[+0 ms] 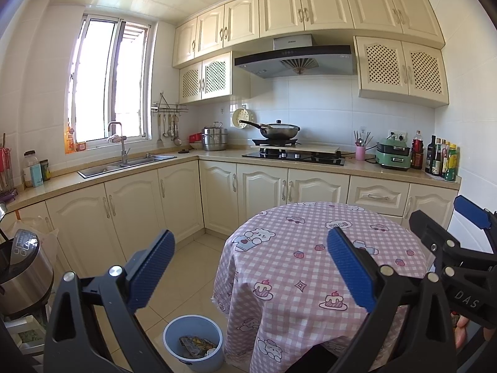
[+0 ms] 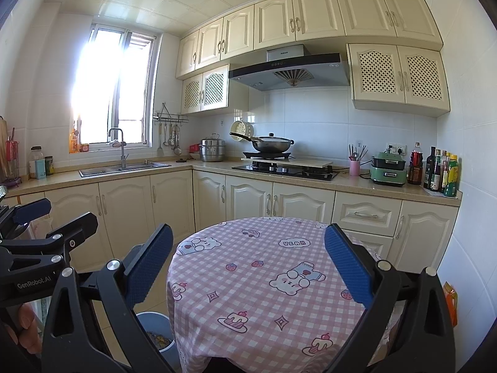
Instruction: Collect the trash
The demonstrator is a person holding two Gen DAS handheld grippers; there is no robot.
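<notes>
Left gripper (image 1: 250,267) jaws spread wide, holding nothing; right gripper (image 2: 248,267) same, wide apart and empty. Both hover at the near edge of the table (image 2: 264,279), side by side.

Progress: trash (image 1: 195,345) lies in the blue bin (image 1: 192,342) on the floor just left of the table, touching its cloth hem. The tabletop shows only its checked cloth, no litter on it, so the job looks done or close to done. Whether any trash is left elsewhere I can't tell; the visible floor left of the table shows none.

Around: cooker (image 1: 21,267) stands far left of the table. Cabinets (image 2: 248,199), hob and sink sit behind the table. An orange packet (image 2: 450,304) hangs by the wall right of the table; unclear if it's trash. Nothing blocks the way to the bin.
</notes>
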